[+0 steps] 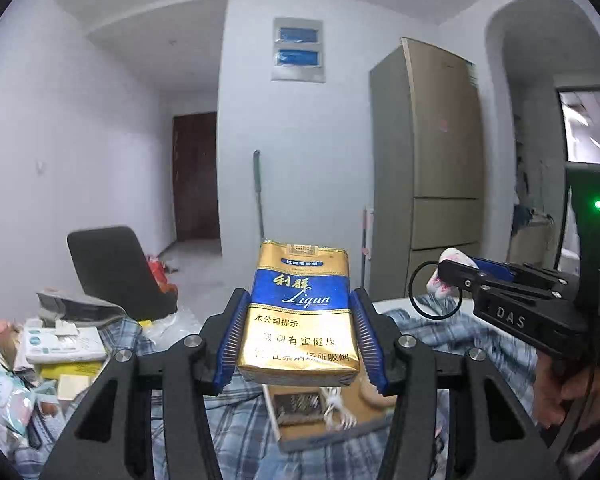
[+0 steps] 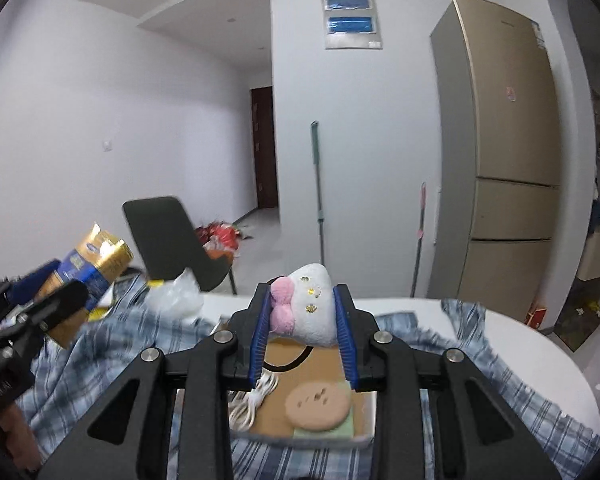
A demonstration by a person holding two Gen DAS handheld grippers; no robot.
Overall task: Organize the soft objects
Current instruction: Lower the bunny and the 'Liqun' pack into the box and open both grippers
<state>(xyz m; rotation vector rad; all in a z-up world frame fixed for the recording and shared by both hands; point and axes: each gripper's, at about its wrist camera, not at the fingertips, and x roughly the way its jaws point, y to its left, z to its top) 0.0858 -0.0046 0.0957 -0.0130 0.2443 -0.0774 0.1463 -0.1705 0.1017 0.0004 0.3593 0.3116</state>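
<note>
My left tongs [image 1: 300, 332] are partly open and clamped on one gold-and-blue soft cigarette pack [image 1: 300, 312], blue pads pressing its two long sides, pack upright and lifted clear of the bench. My right tongs [image 2: 302, 332] are narrower and closed on one small white plush toy [image 2: 314, 308] with a pink bow, a black elastic loop [image 2: 288, 364] hanging under it; it too is off the surface. Below both I see one blue plaid cloth [image 2: 500, 380] rumpled over the white bench [image 2: 540, 344], whose rounded far-right edge shows bare. On the cloth lies one shallow cardboard tray [image 2: 328, 364] holding one round tan puff [image 2: 316, 406] on a green pad and one coiled white cable [image 2: 256, 400]. The near left of the bench is crowded with packets and boxes [image 1: 60, 348], too jumbled to count. Beyond the far edge stands one dark chair [image 2: 172, 240], and farther off one mop handle [image 2: 318, 192] leans on the wall and one tall fridge [image 2: 508, 152] stands at the right. Air above the tray is open; the two tongs hang near each other, left one just left of the right.
</note>
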